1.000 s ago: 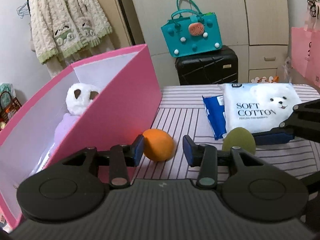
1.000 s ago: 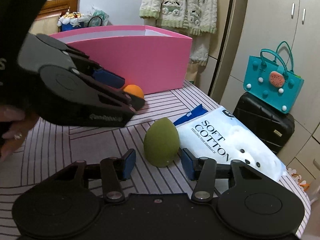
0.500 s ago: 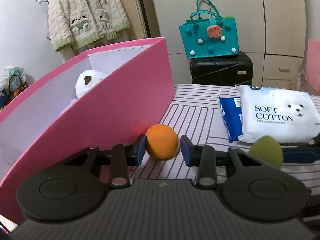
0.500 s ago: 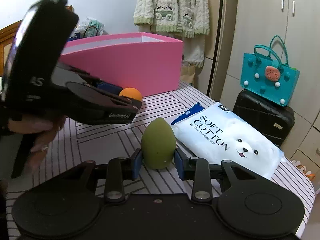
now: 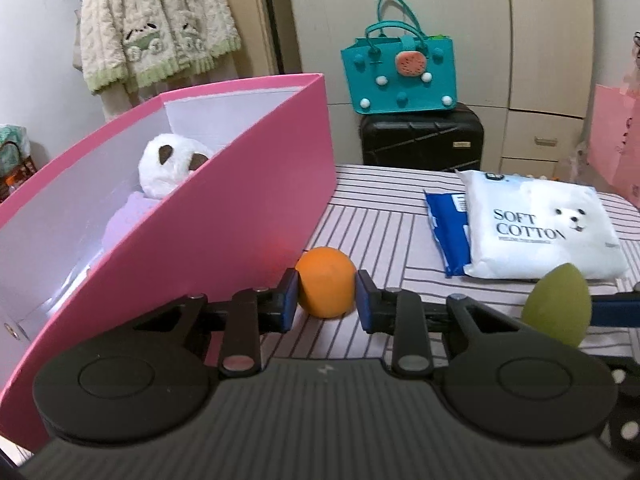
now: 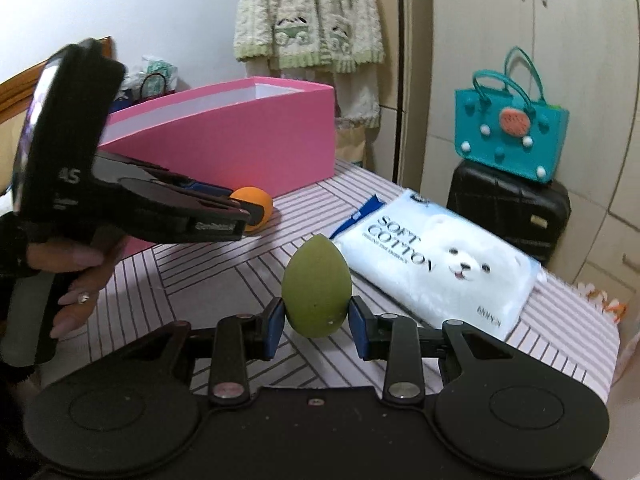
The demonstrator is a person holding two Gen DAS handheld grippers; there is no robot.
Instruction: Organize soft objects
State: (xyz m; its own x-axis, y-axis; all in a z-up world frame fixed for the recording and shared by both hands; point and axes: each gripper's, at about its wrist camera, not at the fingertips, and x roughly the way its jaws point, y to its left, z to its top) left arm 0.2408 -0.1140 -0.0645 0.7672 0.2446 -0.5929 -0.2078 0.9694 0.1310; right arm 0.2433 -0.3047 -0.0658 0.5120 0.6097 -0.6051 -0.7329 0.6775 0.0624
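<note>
My left gripper (image 5: 326, 295) is shut on an orange ball (image 5: 326, 287), held beside the pink box (image 5: 224, 216) on the striped table; the ball (image 6: 253, 208) also shows in the right wrist view. My right gripper (image 6: 316, 322) is shut on a green egg-shaped sponge (image 6: 316, 292), lifted slightly above the table; the sponge (image 5: 558, 304) shows at the right in the left wrist view. The pink box holds a white plush panda (image 5: 170, 164) and a lilac soft item (image 5: 128, 220). A white "Soft Cotton" pack (image 5: 540, 228) lies on a blue pack (image 5: 446, 232).
The striped table (image 5: 380, 236) ends at the right, beyond the cotton pack. Behind it stand a black suitcase (image 5: 422, 136) with a teal bag (image 5: 398, 76) on top. A fluffy cardigan (image 5: 156, 28) hangs on the wall. A pink bag (image 5: 616, 140) is at far right.
Both grippers closed: the left on the orange ball, the right on the green sponge. The sponge has risen a little off the table. The left gripper came nearer the pink box.
</note>
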